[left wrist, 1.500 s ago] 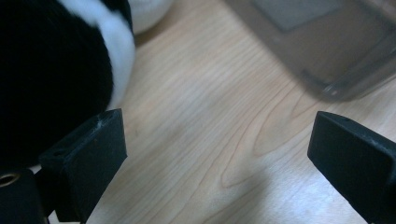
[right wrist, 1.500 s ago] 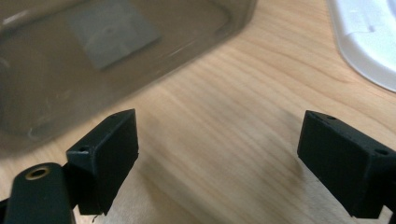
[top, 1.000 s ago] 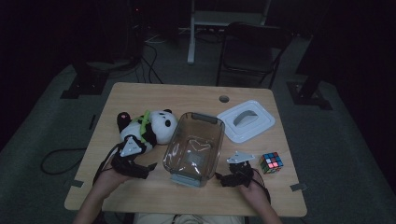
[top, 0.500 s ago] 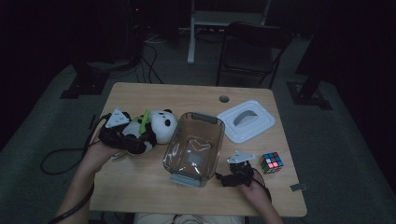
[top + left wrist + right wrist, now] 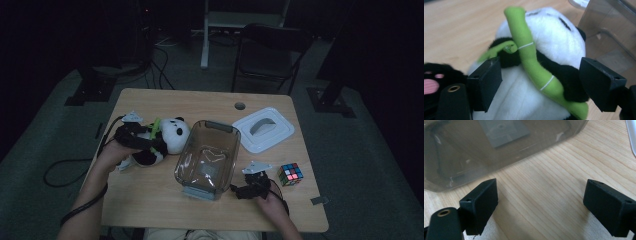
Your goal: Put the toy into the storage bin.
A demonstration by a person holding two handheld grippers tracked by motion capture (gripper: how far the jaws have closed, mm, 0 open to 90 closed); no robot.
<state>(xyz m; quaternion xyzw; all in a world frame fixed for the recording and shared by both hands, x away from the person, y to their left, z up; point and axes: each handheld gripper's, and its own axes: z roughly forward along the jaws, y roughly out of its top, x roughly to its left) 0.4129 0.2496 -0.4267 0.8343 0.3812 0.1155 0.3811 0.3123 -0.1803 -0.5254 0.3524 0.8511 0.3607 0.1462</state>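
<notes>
1. We see our left claw (image 5: 145, 142) on the panda plush (image 5: 167, 137), which lies on the left part of the table (image 5: 150, 200), just beside the clear plastic bin (image 5: 207, 160).
2. In the left gripper view the plush's white body sits between the 2 jaws, with its green bamboo stalk (image 5: 534, 67) running across the middle. The jaws have just been closing in on the toy; the left one lies against the fur, while the right one stands just beside its black arm, and we cannot tell whether it presses yet.
3. Our right claw (image 5: 248, 189) rests on the table near the bin's front right corner, released, with bare wood between its 2 jaws.
4. A white lid (image 5: 263, 130) lies right of the bin, and a puzzle cube (image 5: 290, 174) sits just beside our right claw.
</notes>
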